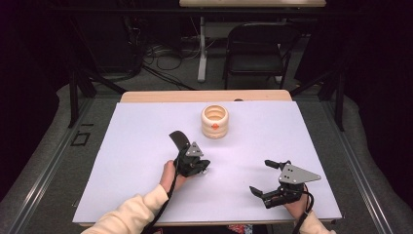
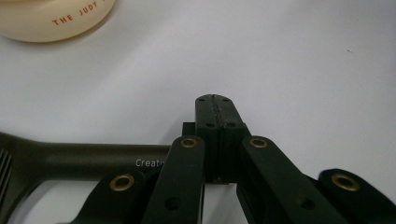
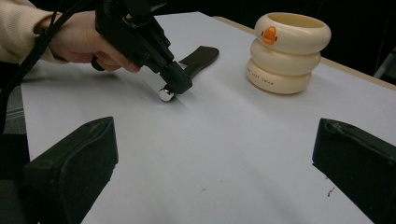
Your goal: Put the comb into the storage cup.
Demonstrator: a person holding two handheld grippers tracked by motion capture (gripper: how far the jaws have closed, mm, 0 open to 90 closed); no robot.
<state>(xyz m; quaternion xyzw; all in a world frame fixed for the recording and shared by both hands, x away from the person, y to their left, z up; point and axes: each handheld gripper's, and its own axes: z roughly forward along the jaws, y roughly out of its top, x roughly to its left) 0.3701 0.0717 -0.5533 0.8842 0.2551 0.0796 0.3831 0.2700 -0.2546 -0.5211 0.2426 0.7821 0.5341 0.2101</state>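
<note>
A dark utensil (image 1: 179, 138) lies on the white sheet (image 1: 136, 161); its handle (image 2: 84, 161) carries pale lettering and ends in a silver tip (image 3: 166, 94). My left gripper (image 1: 203, 168) (image 2: 215, 112) (image 3: 178, 86) points down at the handle's end, jaws shut on it, with the silver tip poking out beside them. A cream ringed holder (image 1: 215, 122) (image 2: 51, 18) (image 3: 287, 51) with an orange mark stands upright behind the utensil. My right gripper (image 1: 263, 176) (image 3: 212, 163) rests low at the sheet's front right, open, with nothing between its jaws.
The sheet covers a wooden table (image 1: 204, 96). Bare white surface lies between the two grippers and around the holder. A black folding chair (image 1: 255, 44) and cables on the floor sit beyond the table's far edge.
</note>
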